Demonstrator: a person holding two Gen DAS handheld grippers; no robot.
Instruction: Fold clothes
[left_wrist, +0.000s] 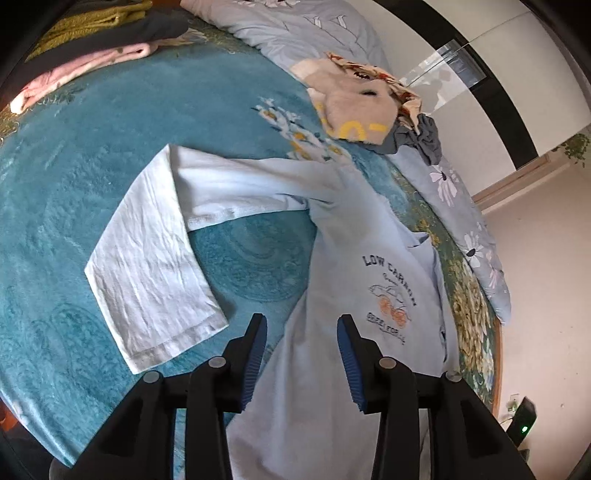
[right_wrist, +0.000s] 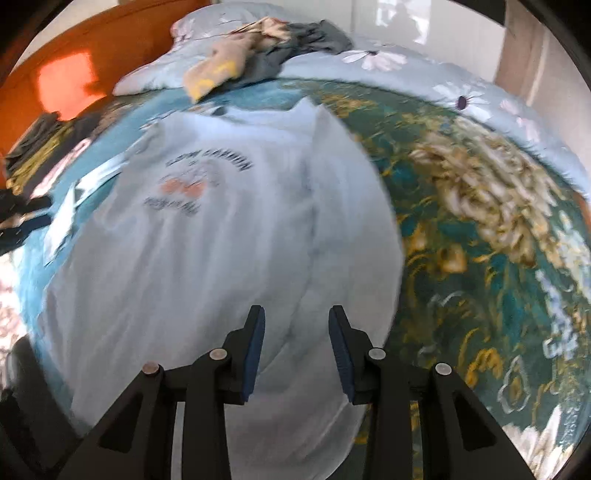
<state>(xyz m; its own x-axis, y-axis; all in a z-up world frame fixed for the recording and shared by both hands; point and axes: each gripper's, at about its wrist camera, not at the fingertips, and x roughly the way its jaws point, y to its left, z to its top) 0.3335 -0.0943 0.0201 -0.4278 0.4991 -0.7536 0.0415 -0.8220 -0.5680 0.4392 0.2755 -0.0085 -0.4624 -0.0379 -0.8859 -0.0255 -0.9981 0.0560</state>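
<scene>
A pale blue long-sleeved shirt (left_wrist: 343, 266) with a printed "LOW CARBON" chest motif (left_wrist: 389, 295) is spread flat on the teal floral bed cover (left_wrist: 74, 192), directly ahead of and beneath both tools. The left hand-held gripper (left_wrist: 302, 363) is seen with its jaws apart and nothing between the pads; the shirt's body lies just under it, and one sleeve (left_wrist: 155, 266), bent back at the elbow, lies ahead to its left. The right hand-held gripper (right_wrist: 297, 349) is likewise parted and empty, poised over the lower body of the shirt, which is blurred in that view.

The shirt is judged to be light, thin and limp, creasing easily; it would probably drape and slide rather than hold shape. A hold is best taken at a hem, cuff or shoulder seam, where the cloth is doubled.

One shirt is laid out. Two heaps of other clothes are counted: a folded stack (left_wrist: 92, 44) far ahead to the left, and a loose pile (left_wrist: 369, 103) far ahead on the floral quilt (left_wrist: 461, 206).
</scene>
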